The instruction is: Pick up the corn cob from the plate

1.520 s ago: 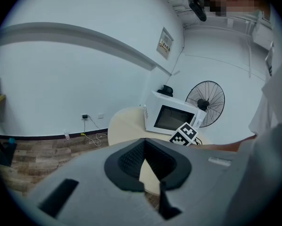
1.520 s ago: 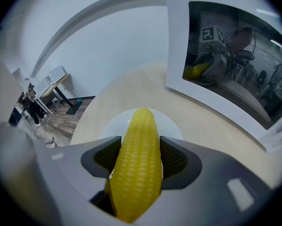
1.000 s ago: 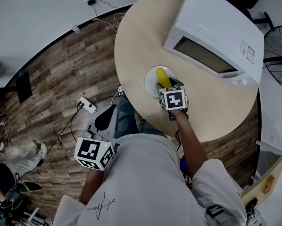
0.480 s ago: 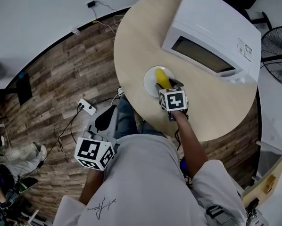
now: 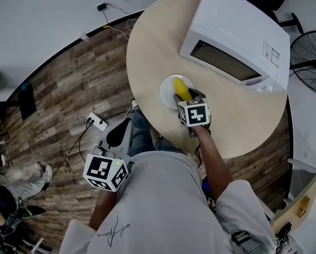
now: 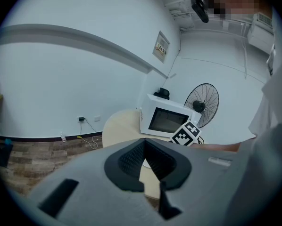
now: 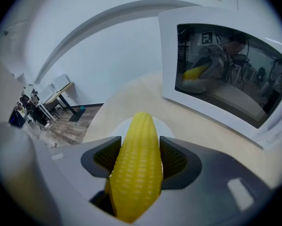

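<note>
Yellow corn cob (image 7: 136, 168) sits clamped between the jaws of your right gripper (image 7: 138, 157), one ribbed dark pad pressed to each side and its blunt tip pointing away from you. Under and beyond it lies the white plate (image 7: 165, 125); from these views you cannot tell whether the cob's far end touches the plate or is just clear of it.

From your head camera, the right gripper (image 5: 187, 97) is at the near edge of the plate (image 5: 167, 90), and the cob (image 5: 183, 88) lies across the plate's middle, angled toward the white microwave (image 5: 234, 41). The plate rests on the round pale tabletop (image 5: 152, 46), just in front of the microwave's door, whose dark glass mirrors the cob in your right gripper view.

Against a second ago, almost nothing differs. Your right gripper is in the same spot over the plate, the cob has not visibly risen or slid, and only the whole picture has drifted slightly.

Your left gripper (image 5: 117, 136) hangs low beside your body over the wood floor (image 5: 68, 89), well apart from the tabletop, where it was before. Its jaws (image 6: 145, 161) are drawn together at the tips with nothing in them.
</note>
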